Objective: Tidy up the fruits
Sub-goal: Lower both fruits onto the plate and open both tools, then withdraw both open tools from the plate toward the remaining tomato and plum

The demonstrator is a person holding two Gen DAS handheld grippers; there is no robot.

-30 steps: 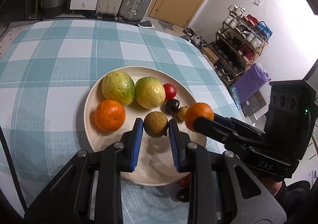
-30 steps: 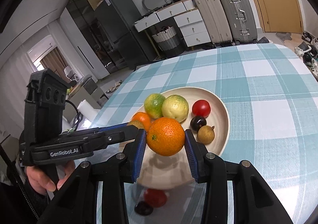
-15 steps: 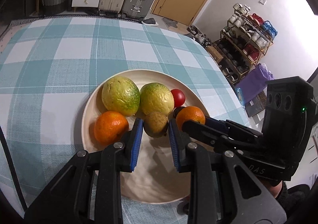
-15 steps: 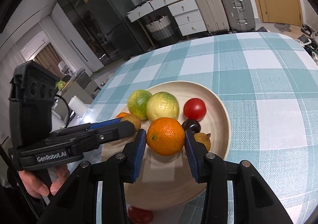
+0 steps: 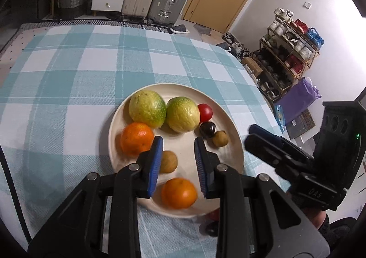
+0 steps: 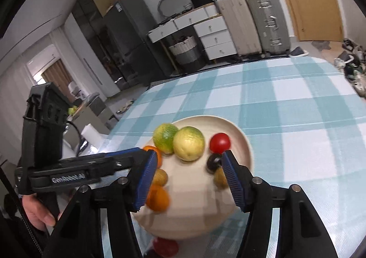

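The right gripper's [image 6: 189, 180] fingers are spreading apart with nothing between them. The orange [image 6: 157, 198] lies free on the cream plate [image 5: 173, 85], just beside the left-hand pad and close to the near rim. The left gripper's [image 5: 178, 162] fingers are drawn close together, leaving only a narrow gap, and pinch nothing. A small brown fruit [image 5: 169, 162] rests on the plate below them, half hidden by one pad.

Further out on the plate sit a second orange [image 5: 136, 139], two yellow-green citrus fruits [image 5: 147, 108], a red tomato-like fruit [image 5: 205, 112], a dark plum-like one [image 5: 207, 130] and another small brown one [image 5: 220, 138]. A red fruit [image 5: 213, 214] and a dark fruit [image 5: 211, 228] lie off the plate on the checked tablecloth [image 5: 68, 75].

The freed orange looks blurred in the right wrist view, so it may be rolling. The rim is low, and the orange could tip over it or nudge the brown fruit. A finger clipping it on withdrawal would have the same effect. The two loose fruits sit near the table's edge, where a careless reach could push them off.
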